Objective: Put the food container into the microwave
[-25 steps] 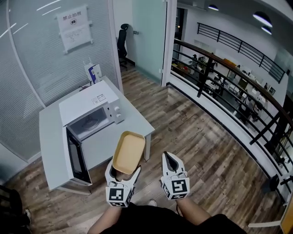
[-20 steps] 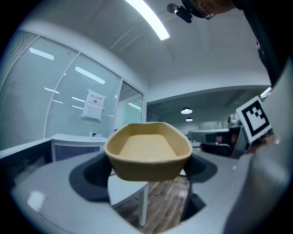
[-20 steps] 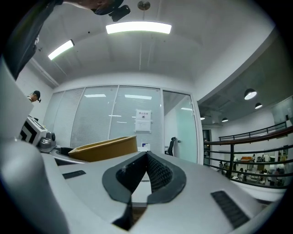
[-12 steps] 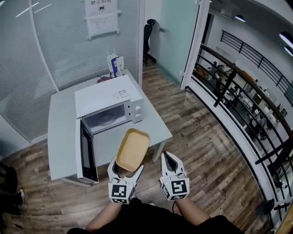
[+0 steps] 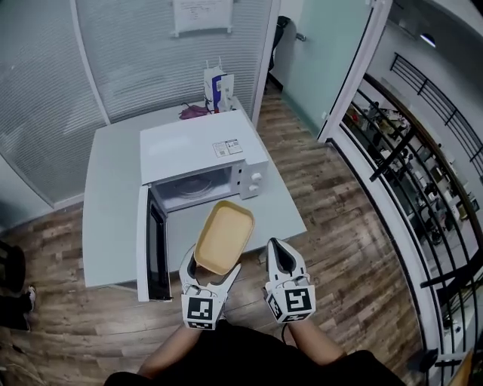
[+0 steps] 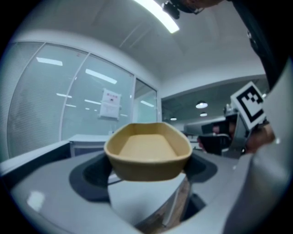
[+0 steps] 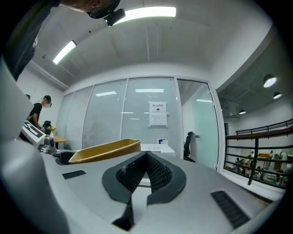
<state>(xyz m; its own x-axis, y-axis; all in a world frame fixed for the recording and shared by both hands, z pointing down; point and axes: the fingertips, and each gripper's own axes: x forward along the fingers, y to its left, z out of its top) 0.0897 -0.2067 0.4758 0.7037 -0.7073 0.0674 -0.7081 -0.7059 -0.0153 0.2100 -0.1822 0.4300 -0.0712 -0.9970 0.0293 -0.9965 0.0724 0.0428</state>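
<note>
A wood-plank floor (image 5: 339, 226) runs under everything, with a frosted glass wall (image 5: 136, 68) along the far side and a dark railing (image 5: 407, 143) off to the right. A grey counter (image 5: 113, 196) stands against the glass wall. On it sits a white microwave (image 5: 196, 143). Its door (image 5: 151, 245) is swung fully open to the left, past the counter's near edge, so the lit cavity and its glass turntable (image 5: 198, 185) show.

The food container (image 5: 224, 237), a shallow tan tray with rounded corners and nothing in it, hangs in the air just in front of the microwave's open mouth, over the near edge of the counter. It is outside the cavity.

The left gripper (image 5: 211, 273) carries it. Its fingers (image 6: 91, 176) are spread wide and clamped on the near end of the container, one on each side wall, and the tray juts out away from the person.

The right gripper (image 5: 279, 252) hangs just beside the left one. Its fingers (image 7: 158, 171) are clenched tip to tip with nothing between them.

A blue-and-white carton (image 5: 218, 88) stands at the counter's far edge, behind the microwave. A paper notice (image 5: 201, 15) is stuck on the glass above it.
</note>
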